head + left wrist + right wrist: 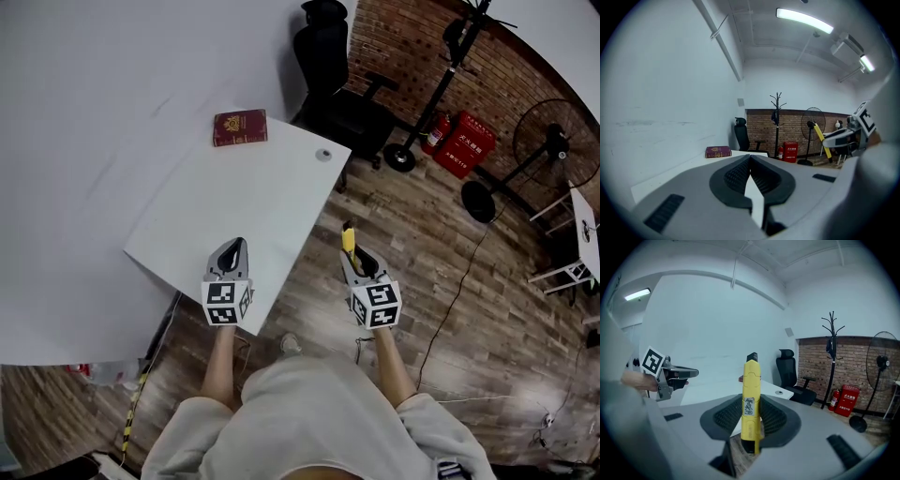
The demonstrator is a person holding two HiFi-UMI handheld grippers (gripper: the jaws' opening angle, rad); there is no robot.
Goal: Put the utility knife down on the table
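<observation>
**Knife gripped, none of the putting-down done yet**

The utility knife [751, 394] is pinched between the jaws of the right gripper [359, 264]. The ribbed pads press on the lower part of its yellow body. The rest of the knife, with its dark end, juts out past the jaw tips toward the far side. In the head view this gripper hangs over the wooden floor [441, 281], just off the right edge of the white surface [272, 187]. The knife is therefore in the air and touches nothing but the jaws.

The left gripper [232, 248] is above the near edge of the surface. Its jaws are pressed together with nothing between them, and it seems to have no part in this step.

On the surface, a red book [240, 127] lies at the far edge and a small round fitting [323, 155] sits near the far right corner. A wide bare stretch lies between them and the near edge, which looks like ample room to lay the knife.

As a judgement of progress, only the grasp is in place. What remains is:
- bringing the knife left until it is over the surface;
- lowering it until its body rests flat;
- spreading the jaws and drawing the right gripper clear.

Since the knife sticks out well beyond the jaws, its far end would likely touch down first unless the gripper is levelled on the way down.
</observation>
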